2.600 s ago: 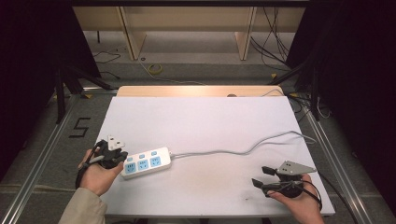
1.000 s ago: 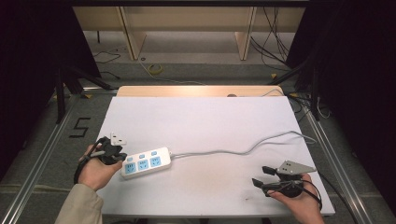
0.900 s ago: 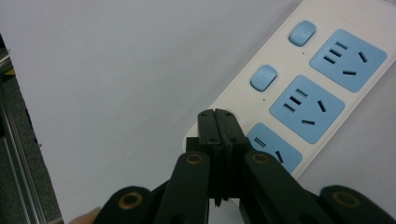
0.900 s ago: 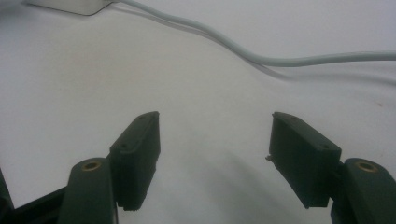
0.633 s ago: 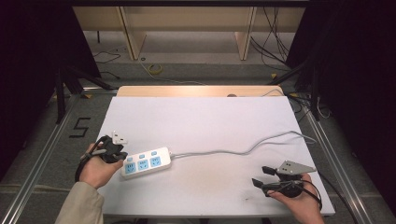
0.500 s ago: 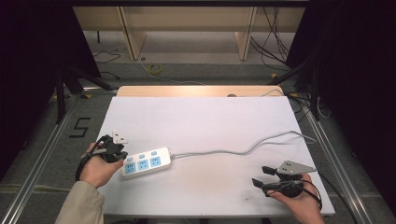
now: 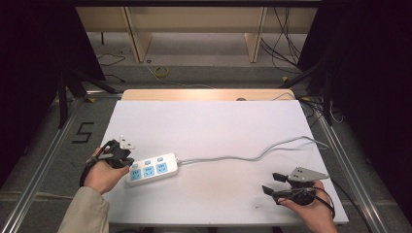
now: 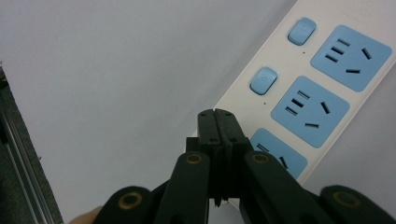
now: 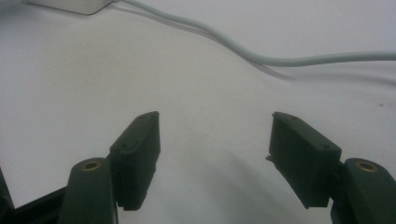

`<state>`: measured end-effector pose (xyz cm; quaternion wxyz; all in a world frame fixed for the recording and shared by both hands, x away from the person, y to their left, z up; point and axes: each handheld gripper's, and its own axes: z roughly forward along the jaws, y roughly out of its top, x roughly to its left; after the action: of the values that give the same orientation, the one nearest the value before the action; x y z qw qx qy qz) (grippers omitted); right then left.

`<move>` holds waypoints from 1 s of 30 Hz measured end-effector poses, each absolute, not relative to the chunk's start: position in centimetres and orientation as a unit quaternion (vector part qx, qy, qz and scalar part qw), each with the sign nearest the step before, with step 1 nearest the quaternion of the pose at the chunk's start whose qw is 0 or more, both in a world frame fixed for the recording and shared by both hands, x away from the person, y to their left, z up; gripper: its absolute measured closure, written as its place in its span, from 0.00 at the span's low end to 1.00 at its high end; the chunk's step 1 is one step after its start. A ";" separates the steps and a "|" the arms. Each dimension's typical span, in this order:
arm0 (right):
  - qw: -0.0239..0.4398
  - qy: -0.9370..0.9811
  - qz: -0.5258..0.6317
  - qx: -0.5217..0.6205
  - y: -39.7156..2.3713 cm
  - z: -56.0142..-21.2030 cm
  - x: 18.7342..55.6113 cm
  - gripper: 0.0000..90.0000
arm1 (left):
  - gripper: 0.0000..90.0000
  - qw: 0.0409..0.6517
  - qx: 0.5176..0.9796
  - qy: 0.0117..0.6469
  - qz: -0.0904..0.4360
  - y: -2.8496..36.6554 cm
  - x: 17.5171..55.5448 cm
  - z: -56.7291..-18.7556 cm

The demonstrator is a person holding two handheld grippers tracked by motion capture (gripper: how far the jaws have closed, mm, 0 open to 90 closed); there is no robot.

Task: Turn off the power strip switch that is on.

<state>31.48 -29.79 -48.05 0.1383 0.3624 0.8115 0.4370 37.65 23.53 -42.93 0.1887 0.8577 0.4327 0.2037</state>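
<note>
A white power strip (image 7: 151, 168) with three blue sockets lies on the white table at the left; its blue sockets and two blue switches (image 8: 264, 80) fill the right half of the left gripper view. My left gripper (image 7: 127, 159) is shut with nothing between its jaws, its tips (image 8: 218, 122) just over the strip's near end; whether they touch it I cannot tell. The strip's grey cable (image 7: 243, 157) runs right across the table and off its right edge. My right gripper (image 7: 274, 183) rests open near the front right corner, nothing between its jaws (image 9: 215, 140).
The white table top (image 7: 214, 121) has a wooden strip along its far edge. Metal rails flank the table, with a "5" mark (image 7: 82, 132) on the floor at the left. Cables lie on the floor beyond, under a wooden shelf frame.
The left hand and its gripper have shifted slightly by the strip's end. The right gripper and the power strip stay in place.
</note>
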 end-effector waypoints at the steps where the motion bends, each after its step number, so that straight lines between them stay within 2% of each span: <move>1: 0.138 0.811 0.437 0.363 -29.8 -48.0 31.5 0.38 | 1.00 0.188 0.858 0.432 0.203 23.5 37.7 -42.9; 30: 0.138 0.812 0.436 0.362 -29.8 -48.1 31.5 0.38 | 1.00 0.169 0.874 0.420 0.176 22.7 38.8 -43.5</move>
<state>31.49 -29.77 -48.05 0.1380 0.3624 0.8119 0.4364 38.79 22.72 -43.52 0.1695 0.8739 0.4204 0.1756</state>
